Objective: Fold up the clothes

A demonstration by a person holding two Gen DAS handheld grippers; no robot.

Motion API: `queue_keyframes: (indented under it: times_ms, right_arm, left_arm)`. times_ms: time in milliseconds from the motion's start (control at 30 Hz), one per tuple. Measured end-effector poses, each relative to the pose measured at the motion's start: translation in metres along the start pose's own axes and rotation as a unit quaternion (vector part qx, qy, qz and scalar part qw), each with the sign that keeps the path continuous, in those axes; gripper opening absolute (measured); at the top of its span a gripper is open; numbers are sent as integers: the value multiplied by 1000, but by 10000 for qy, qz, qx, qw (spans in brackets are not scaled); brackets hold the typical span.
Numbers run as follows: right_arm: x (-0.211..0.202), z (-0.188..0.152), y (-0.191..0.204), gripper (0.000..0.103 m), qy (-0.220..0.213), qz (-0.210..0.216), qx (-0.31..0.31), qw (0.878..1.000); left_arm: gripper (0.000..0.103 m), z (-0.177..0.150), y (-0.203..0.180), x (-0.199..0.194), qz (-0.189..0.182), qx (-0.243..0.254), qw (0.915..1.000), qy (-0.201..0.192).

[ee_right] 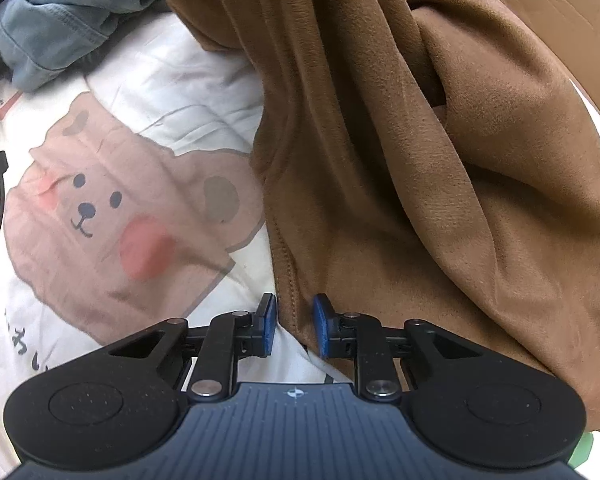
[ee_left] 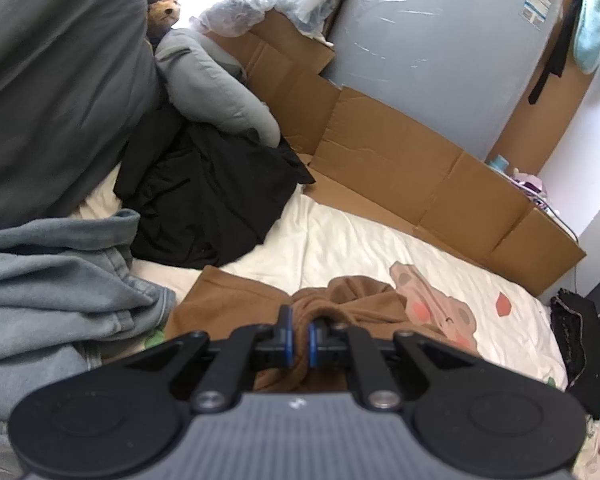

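Brown fleece, soft and matte, bunched into thick rope-like folds: a sweatshirt (ee_right: 440, 160) spread over the middle of the bed. Clamped in the left gripper (ee_left: 300, 334), jaws drawn nearly together on a gathered knot of that fabric, blue pads pressing from both sides. At the right gripper (ee_right: 295, 326), jaws standing a little apart with the stitched hem of the sweatshirt between them; left pad touching the edge, right pad not clearly pressing.

Underneath, a white cotton bedsheet (ee_right: 188, 80), lightly creased, printed with a pink cartoon bear face and blush-red cheeks. Toward the left edge of the bed, a crumpled blue-grey garment (ee_left: 52, 292) of heavy washed cotton, ribbed at the cuff. Behind it, a limp black garment (ee_left: 204, 200) in a loose heap, and a plump grey pillow (ee_left: 216, 84). Along the far edge, flattened brown cardboard (ee_left: 400, 160), creased in panels, with a plastic-wrapped grey mattress (ee_left: 440, 52) upright behind.
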State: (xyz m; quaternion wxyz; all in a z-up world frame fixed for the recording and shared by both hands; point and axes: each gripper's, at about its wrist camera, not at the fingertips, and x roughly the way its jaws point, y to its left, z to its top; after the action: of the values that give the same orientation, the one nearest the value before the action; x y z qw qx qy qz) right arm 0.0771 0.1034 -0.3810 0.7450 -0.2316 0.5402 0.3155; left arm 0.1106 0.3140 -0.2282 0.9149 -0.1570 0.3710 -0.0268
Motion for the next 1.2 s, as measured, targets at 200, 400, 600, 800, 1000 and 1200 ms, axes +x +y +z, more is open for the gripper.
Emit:
queue_keyframes:
  times_ms: [200,400,600,800,1000,1200]
  right_arm:
    - [-5,1,-12,7,21,143,297,9995]
    - [-18,7,-30,5,140,446,751,9961]
    - [-47,-1,-49,3,81,431,1024,9938]
    - [-69,-2,-76,3,28,236,1235,9921]
    - [-107,-15,-130,3,-40,-136,1391,9902]
    - [-138,-25,-171,2,-108,-508,1472,9877]
  left_arm:
    - [8,-2,3,1,37,10,10000,15]
    - [8,-4,2,1,51,50,10000,34]
    - [8,-6,1,1,59,107,9999,48]
    - [8,-7,-8,0,16,212,9998,45]
    - [8,-6,-22,-1,-71,395,9992,24]
    - [8,-1,-38,1,-195,529,9984,-25]
